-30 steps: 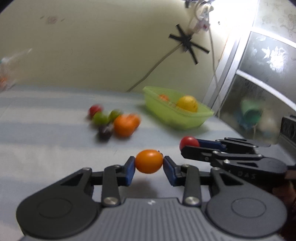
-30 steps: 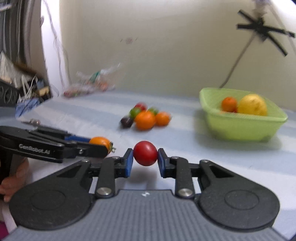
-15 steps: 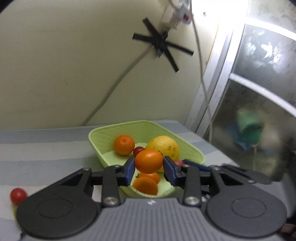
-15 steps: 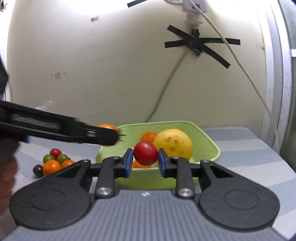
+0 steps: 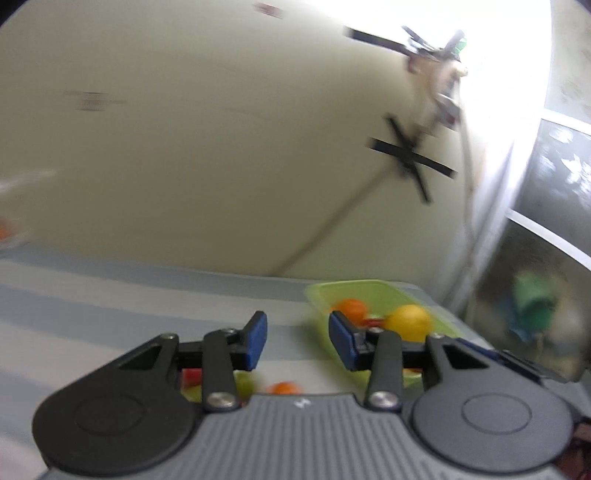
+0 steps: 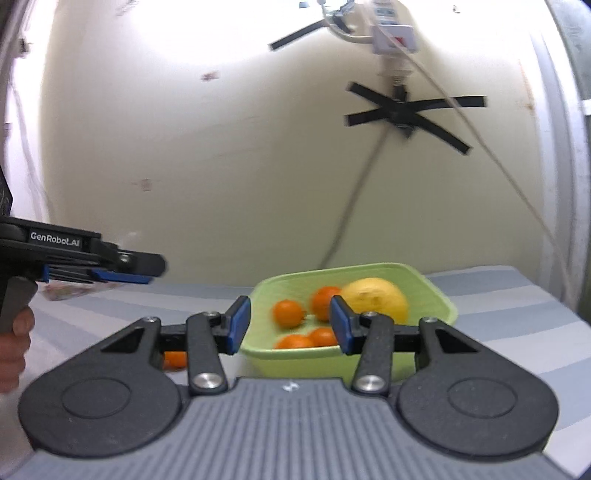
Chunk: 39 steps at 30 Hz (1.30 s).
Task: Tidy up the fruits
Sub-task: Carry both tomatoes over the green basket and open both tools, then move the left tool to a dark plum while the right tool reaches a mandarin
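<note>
A green basket (image 6: 428,291) stands on the striped table and holds several small oranges (image 6: 288,313) and a big yellow fruit (image 6: 376,297). It also shows in the left wrist view (image 5: 354,291), blurred, to the right. My right gripper (image 6: 290,325) is open and empty, just in front of the basket. My left gripper (image 5: 297,338) is open and empty, left of the basket; from the right wrist view it (image 6: 122,271) hangs at the left. Loose fruits lie below its fingers: a red one (image 5: 192,376), a green one (image 5: 243,384), an orange one (image 5: 284,387).
A wall with a taped cable (image 6: 406,118) and a socket (image 6: 391,35) rises behind the table. A window frame (image 5: 546,221) stands at the right. An orange fruit (image 6: 175,360) lies on the table left of the basket. A hand (image 6: 14,343) holds the left gripper.
Both grippers have opened and let go of their fruits, the orange one and the red one. The left gripper has swung away to the left of the basket.
</note>
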Each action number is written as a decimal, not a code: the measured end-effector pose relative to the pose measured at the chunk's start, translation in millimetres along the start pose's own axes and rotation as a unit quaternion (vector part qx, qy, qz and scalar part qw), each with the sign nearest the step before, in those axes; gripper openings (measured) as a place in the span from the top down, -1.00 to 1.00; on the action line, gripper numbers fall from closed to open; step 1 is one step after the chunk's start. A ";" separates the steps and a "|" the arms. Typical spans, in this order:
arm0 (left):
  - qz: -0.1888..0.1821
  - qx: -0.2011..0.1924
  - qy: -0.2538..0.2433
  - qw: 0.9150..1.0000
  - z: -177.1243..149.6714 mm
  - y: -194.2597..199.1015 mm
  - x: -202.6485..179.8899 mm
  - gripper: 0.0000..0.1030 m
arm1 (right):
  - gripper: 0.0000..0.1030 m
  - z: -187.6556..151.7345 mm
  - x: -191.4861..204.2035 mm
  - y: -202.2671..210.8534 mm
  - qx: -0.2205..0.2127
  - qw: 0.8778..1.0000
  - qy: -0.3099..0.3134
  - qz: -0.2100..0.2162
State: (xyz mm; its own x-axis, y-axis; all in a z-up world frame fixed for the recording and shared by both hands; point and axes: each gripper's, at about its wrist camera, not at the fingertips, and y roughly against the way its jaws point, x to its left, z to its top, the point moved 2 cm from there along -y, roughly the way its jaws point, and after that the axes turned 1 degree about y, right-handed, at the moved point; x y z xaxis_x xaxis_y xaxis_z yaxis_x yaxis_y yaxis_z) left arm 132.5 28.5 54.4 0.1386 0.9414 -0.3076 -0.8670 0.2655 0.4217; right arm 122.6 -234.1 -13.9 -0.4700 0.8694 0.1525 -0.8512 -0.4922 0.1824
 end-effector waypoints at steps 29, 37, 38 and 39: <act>-0.017 0.079 0.028 0.996 -55.0 1.4 45.4 0.11 | 0.13 -22.4 118.5 -95.4 0.133 0.940 0.287 0.127; -0.006 0.098 -0.009 0.995 -57.8 -7.6 31.9 0.23 | 0.32 -23.2 108.8 -74.5 0.139 0.953 0.248 0.108; 0.000 0.098 -0.019 0.995 -58.3 -8.6 28.5 0.27 | 0.32 -22.5 105.3 -69.7 0.137 0.956 0.238 0.103; 0.009 0.097 -0.030 0.995 -58.5 -9.4 24.8 0.28 | 0.32 -21.9 101.2 -64.4 0.137 0.959 0.226 0.100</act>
State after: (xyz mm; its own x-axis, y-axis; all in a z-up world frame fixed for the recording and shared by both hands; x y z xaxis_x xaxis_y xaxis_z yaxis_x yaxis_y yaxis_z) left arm 116.1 37.2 -7.1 0.1574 0.9553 -0.2502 -0.7614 0.2787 0.5852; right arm 124.7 -113.5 -31.6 -0.7240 0.6559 -0.2137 -0.6686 -0.5911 0.4511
